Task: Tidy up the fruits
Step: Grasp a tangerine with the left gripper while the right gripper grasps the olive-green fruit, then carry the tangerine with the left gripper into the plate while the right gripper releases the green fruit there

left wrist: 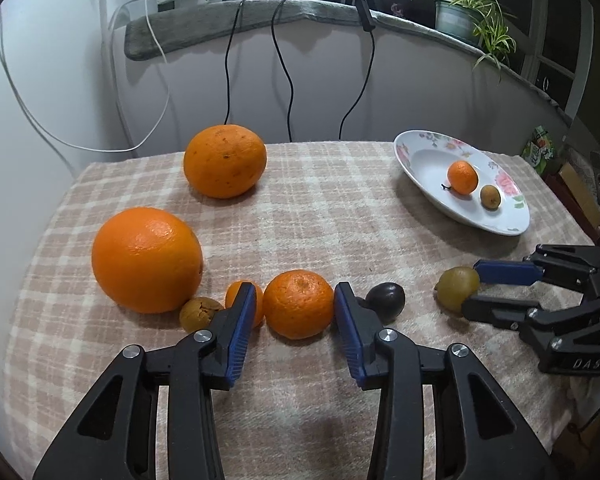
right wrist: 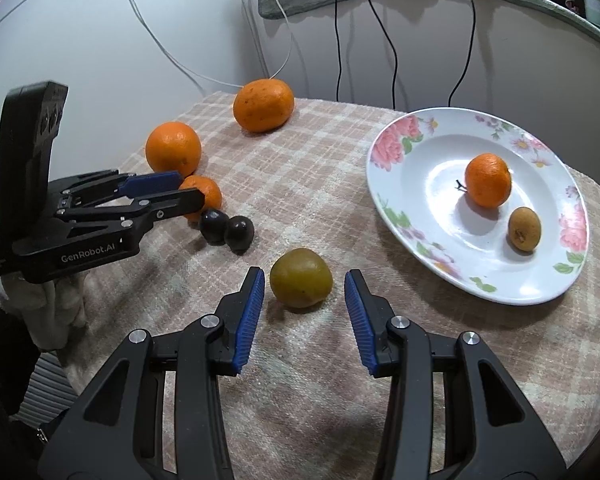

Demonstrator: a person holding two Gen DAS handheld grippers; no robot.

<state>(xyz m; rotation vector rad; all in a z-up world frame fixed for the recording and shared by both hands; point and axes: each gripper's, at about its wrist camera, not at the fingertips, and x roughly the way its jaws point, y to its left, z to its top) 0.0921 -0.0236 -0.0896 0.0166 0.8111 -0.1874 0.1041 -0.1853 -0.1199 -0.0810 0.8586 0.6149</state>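
My left gripper is open, its fingers on either side of a mandarin on the checked cloth. A smaller mandarin, a brown fruit and a dark plum lie beside it. Two big oranges sit further left. My right gripper is open around a green-yellow fruit, not touching it. The flowered plate holds a mandarin and a small brown fruit. Two dark plums show in the right wrist view.
The table has a checked cloth and stands against a white wall. Cables hang behind it. A grey ledge carries a potted plant. The table edge runs near the left gripper's body.
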